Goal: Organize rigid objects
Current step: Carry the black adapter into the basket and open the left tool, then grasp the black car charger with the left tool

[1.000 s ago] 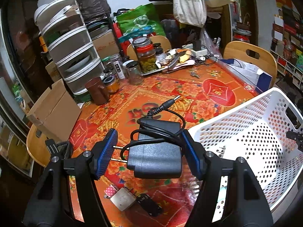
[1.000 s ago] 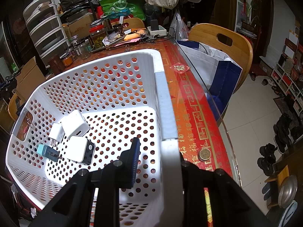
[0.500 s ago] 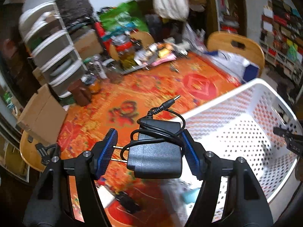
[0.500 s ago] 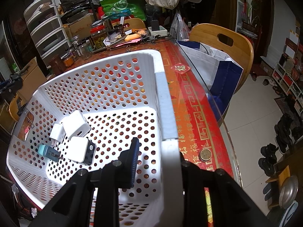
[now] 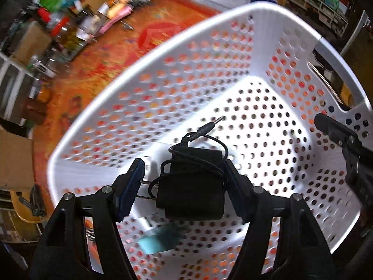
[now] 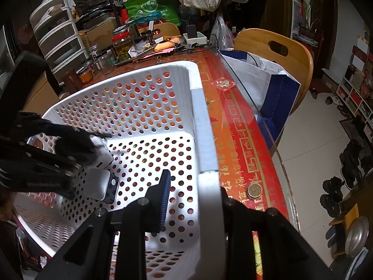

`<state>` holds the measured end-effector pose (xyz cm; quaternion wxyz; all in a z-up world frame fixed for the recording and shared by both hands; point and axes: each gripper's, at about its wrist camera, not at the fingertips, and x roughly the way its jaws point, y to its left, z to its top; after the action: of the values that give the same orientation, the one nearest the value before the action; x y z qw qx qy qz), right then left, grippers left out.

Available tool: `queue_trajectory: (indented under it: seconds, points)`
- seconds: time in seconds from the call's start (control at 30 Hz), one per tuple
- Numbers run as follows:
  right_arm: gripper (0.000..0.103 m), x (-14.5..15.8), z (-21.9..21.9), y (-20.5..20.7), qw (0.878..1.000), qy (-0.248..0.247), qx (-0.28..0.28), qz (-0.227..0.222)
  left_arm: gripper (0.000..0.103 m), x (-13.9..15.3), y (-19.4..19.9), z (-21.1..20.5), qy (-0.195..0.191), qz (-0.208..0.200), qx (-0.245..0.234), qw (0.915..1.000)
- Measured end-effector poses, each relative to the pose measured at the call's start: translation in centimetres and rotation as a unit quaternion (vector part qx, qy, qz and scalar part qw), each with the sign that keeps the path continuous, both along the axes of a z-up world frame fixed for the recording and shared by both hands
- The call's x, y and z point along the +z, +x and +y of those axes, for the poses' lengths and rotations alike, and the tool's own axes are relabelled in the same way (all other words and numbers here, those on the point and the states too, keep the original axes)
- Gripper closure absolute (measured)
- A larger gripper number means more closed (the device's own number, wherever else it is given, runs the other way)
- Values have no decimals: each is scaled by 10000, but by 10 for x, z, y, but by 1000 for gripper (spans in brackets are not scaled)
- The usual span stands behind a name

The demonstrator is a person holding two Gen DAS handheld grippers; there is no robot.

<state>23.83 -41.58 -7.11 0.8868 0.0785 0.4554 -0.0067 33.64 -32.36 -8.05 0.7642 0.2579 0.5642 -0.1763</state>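
the left gripper (image 5: 184, 186) clenched the black adapter (image 5: 192, 186), long axis toward 12 o'clock, above the basket (image 5: 139, 74) floor; the right gripper (image 6: 193, 193) clamped the rim.

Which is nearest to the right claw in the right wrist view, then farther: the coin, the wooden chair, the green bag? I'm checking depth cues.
From the right claw, nearest first:
1. Coin: on the red tablecloth, just right of the white basket wall the claw grips.
2. Wooden chair: beyond the table's right edge.
3. Green bag: at the far end, against the wall.
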Motion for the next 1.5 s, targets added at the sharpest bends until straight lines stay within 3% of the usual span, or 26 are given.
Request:
queue_trajectory:
  seconds: [0.17,0.33,0.4,0.47,0.53,0.6,0.7,0.8,0.9,1.07,1.1,1.17,1.3,1.4,1.5]
  points:
    - [76,-2,0,-1,10000,20,20,-4,33,-13,5,-16,-36,272,-62,9996]
    - [76,-3,-2,-2,10000,33,33,-4,26,19,-4,10,-249,-399,191,9987]
    - [76,-3,-3,-4,10000,39,36,-19,23,50,-21,43,-657,-810,337,9940]
    - [76,-3,-3,-4,10000,32,42,-11,9,72,-39,84,-984,-1109,505,9877]
    - [76,-3,-3,-3,10000,24,48,5,1,90,-55,132,-1267,-1410,798,9786]
    - [76,-2,-3,-3,10000,22,52,9,0,97,-67,181,-1475,-1637,1198,9680]
    - [76,-2,-4,-3,10000,28,60,-24,0,78,-82,258,-1503,-1845,1998,9505]
    - [76,-3,-4,-3,10000,28,54,-11,0,25,-87,301,-1328,-1429,2633,9448]
    - [76,-3,-4,-3,10000,27,60,-15,4,-24,-93,315,-1542,-838,2770,9447]
    - [76,-3,-5,-3,10000,26,44,9,11,-54,-89,300,-1617,-724,2631,9484]
    - [76,-3,-5,-3,10000,27,43,5,15,-58,-85,297,-1628,-710,2628,9484]
    - [76,-3,-5,-2,10000,28,43,8,38,-65,-76,291,-1603,-723,2718,9462]
    - [76,-3,-6,-3,10000,9,39,23,46,-74,-65,283,-1516,-809,2814,9441]
    - [76,-3,-7,-3,10000,4,37,25,66,-74,-59,281,-1523,-921,2830,9425]
    - [76,-3,-7,-3,10000,10,43,25,72,-72,-60,284,-1708,-1001,2834,9384]
